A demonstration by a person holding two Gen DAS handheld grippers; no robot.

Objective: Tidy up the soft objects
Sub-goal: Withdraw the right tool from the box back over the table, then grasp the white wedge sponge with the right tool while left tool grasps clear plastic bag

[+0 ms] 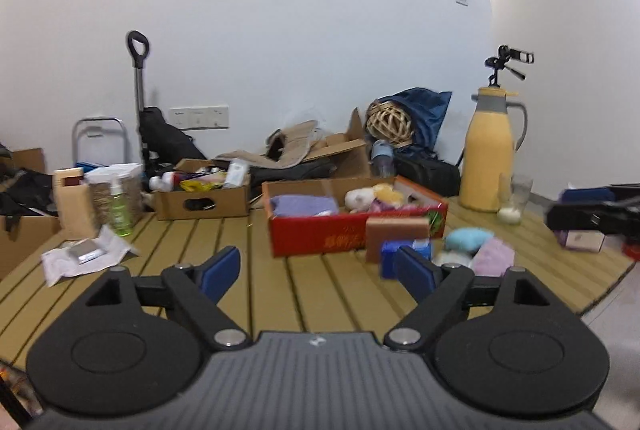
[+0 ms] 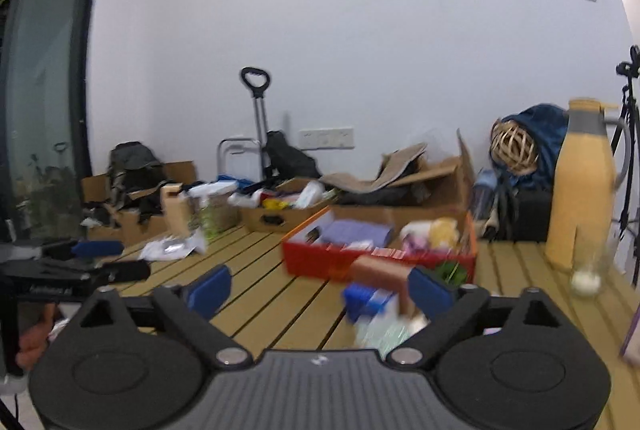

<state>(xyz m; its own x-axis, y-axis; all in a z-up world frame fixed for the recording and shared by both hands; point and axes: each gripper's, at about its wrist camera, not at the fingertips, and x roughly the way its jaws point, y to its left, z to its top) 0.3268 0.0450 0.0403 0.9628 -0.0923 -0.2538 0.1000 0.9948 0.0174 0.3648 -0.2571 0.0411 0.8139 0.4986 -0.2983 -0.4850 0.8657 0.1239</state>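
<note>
Blurred throughout by motion, most in the right wrist view, so small things near the fingers stayed hard to make out. Slatted wooden table (image 1: 312, 294) cut off low by both gripper bodies, its right edge curving away beside bare floor; broad bare planks lay open between the fingers and the red box (image 1: 320, 238). Stood mid-table, that box, open-topped, with a folded purple cloth (image 1: 304, 205) at its left end and white and yellow plush toys (image 1: 372, 196) at its right, their shapes unclear. Leaned against its front, a brown block (image 1: 396, 232), with a blue pack (image 1: 390, 256) just below, partly hidden behind a finger. Lay just right of these on the planks, loose soft pieces: a light blue one (image 1: 468, 240) and a pink one (image 1: 494, 256), touching. Yellow thermos (image 1: 490, 166) upright near the far right edge. Left gripper (image 1: 318, 272) spread wide, holding nothing. Right gripper (image 2: 320, 290) likewise spread apart, bare; a smeared pale-green thing under its right finger, unidentifiable.
</note>
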